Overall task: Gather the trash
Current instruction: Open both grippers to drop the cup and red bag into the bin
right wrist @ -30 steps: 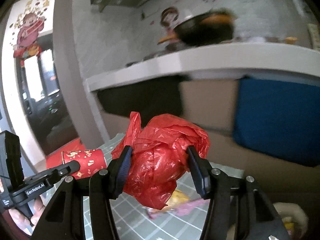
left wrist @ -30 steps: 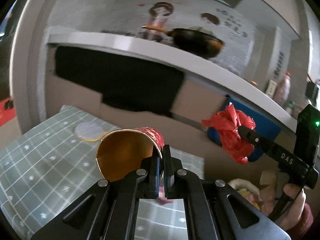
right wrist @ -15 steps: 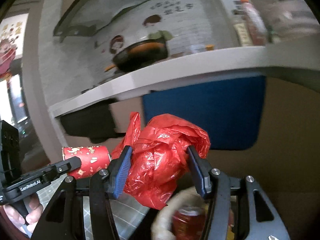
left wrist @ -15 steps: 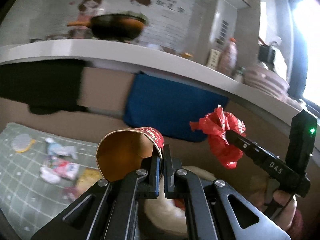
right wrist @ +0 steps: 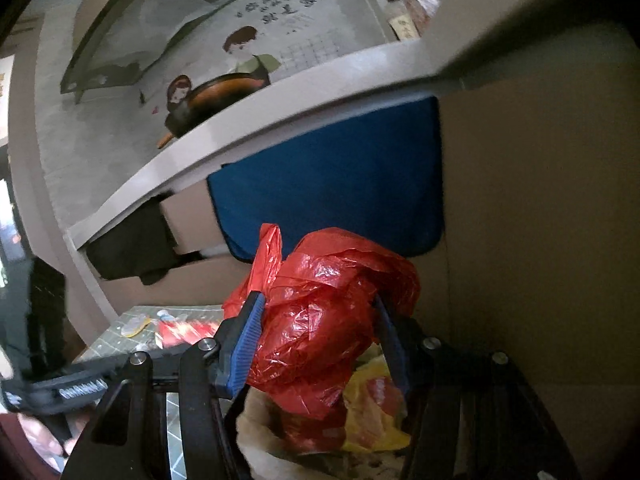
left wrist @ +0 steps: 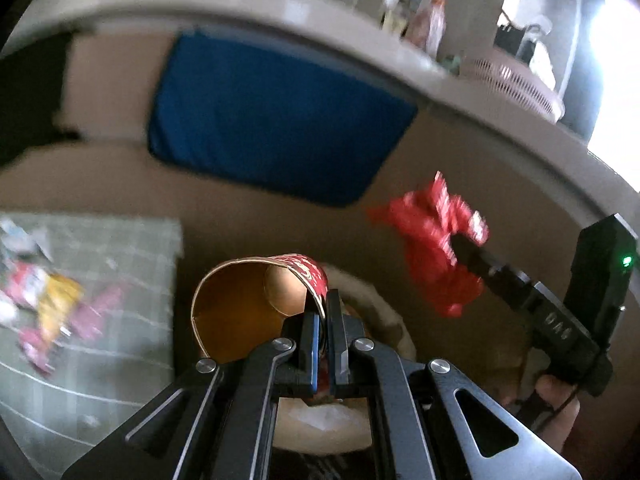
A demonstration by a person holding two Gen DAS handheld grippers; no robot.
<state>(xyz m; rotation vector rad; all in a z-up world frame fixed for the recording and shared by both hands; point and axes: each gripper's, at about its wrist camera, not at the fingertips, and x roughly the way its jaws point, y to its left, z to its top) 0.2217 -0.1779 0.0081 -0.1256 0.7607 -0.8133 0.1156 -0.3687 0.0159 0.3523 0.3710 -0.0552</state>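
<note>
Jaws of the left gripper (left wrist: 324, 300) pinch the rim of a red paper cup (left wrist: 256, 304), held above a beige trash bin (left wrist: 384, 316); the right gripper (right wrist: 316, 344) clamps a crumpled red plastic bag (right wrist: 332, 320) over the same bin, wrappers (left wrist: 48, 304) strewn on the desk (left wrist: 120, 380) left.

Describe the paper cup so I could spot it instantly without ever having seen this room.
Start at the big blue panel under the grey countertop, then drop to the left gripper in the foreground. Pinched by its rim there is a red patterned paper cup lying sideways, showing a golden-brown inside. The neighbouring red thing, a crumpled red plastic bag, is soft and shapeless.
</note>
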